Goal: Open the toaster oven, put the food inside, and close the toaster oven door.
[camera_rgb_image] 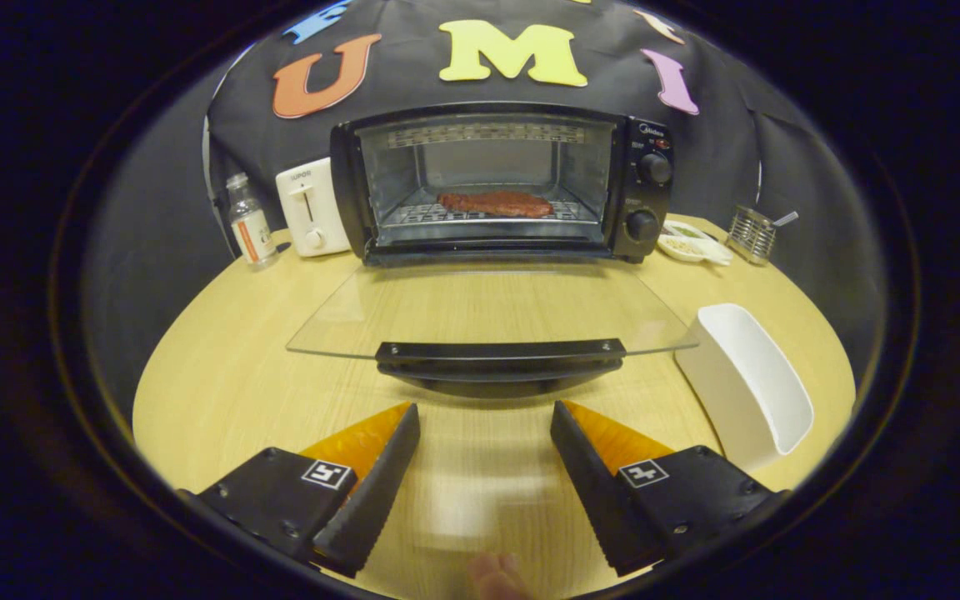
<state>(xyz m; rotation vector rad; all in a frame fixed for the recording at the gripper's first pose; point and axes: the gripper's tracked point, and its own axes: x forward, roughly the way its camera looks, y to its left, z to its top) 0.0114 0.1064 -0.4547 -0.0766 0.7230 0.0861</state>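
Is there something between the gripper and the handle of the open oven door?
Nothing visible. The gripper is open and empty, and the door handle lies just ahead of its fingers, with bare table between them.

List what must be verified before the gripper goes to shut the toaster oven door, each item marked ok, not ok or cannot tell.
1. Food lies on the rack inside the toaster oven: ok.
2. Glass door folded fully down, handle towards the fingers: ok.
3. Gripper open and holding nothing: ok.
4. Handle just ahead of the fingers, nothing between: ok.
5. White tray beside the door, apart from it: ok.
6. Food clear of the door's swing: cannot tell.
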